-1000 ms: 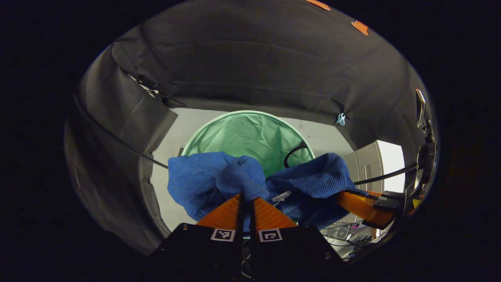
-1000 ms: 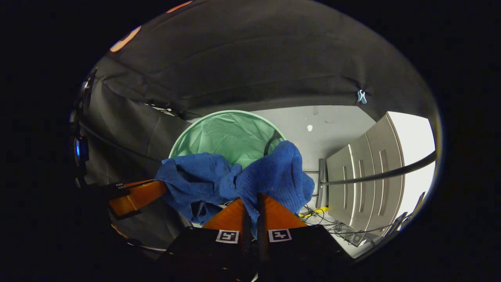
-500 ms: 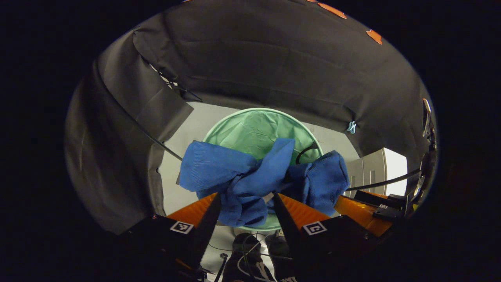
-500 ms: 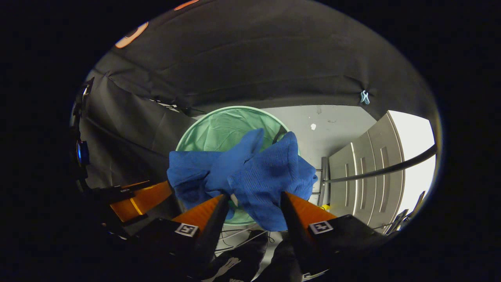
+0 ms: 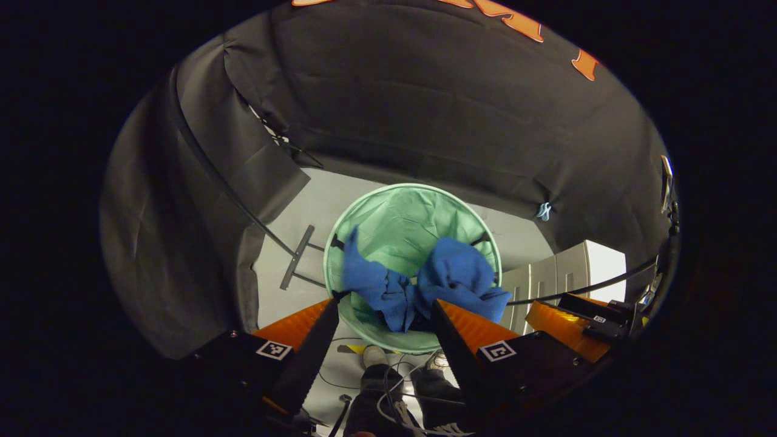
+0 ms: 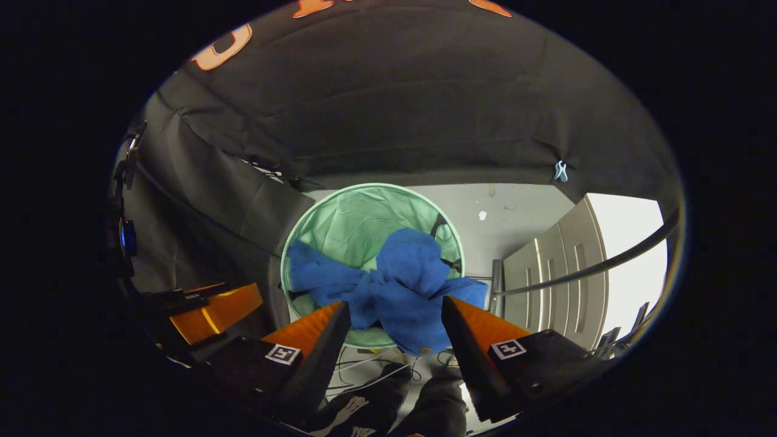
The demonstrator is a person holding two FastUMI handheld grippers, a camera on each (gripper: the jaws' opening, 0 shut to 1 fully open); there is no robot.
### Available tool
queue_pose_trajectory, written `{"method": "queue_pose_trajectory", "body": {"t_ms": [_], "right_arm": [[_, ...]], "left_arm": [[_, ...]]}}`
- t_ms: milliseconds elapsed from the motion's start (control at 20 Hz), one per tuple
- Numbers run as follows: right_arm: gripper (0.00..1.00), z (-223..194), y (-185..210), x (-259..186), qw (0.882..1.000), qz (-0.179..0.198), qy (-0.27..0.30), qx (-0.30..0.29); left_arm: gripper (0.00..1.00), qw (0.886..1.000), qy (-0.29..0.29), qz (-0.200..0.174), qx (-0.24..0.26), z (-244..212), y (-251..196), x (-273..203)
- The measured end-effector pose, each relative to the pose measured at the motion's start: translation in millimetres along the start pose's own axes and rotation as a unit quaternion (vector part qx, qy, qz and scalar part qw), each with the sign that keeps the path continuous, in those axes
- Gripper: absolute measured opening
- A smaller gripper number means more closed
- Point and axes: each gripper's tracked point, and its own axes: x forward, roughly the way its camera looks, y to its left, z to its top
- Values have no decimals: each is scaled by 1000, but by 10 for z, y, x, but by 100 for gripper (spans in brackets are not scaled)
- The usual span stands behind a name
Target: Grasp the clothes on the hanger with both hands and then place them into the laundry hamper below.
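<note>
One blue garment (image 5: 425, 282) is seen bunched in the mouth of the green laundry hamper (image 5: 394, 212), part of it draped over the near rim, so that it cannot be told whether it has settled inside or is caught on the edge. In the right gripper view the same cloth (image 6: 394, 285) lies across the hamper's (image 6: 340, 218) near side. The left gripper (image 5: 381, 315) is held above with its fingers spread wide and nothing between them; the right gripper (image 6: 393, 317) is likewise wide open and empty. The garment is judged to be released, so the placing is largely done. What is left, by this judgement, is for the overhanging fold to be confirmed inside or nudged in. Around the hamper, pale floor (image 5: 285, 243) and grey cabinets (image 6: 564, 267) are seen.
</note>
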Motion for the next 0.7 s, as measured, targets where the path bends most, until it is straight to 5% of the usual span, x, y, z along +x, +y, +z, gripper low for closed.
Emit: {"method": "queue_pose_trajectory", "body": {"t_ms": [450, 700], "right_arm": [[99, 470, 102, -857, 996, 8, -89, -13], [99, 984, 39, -1444, 982, 1, -188, -7]], "left_arm": [[98, 997, -79, -14, -5, 411, -80, -751], [97, 983, -179, -33, 21, 974, -269, -1467]]}}
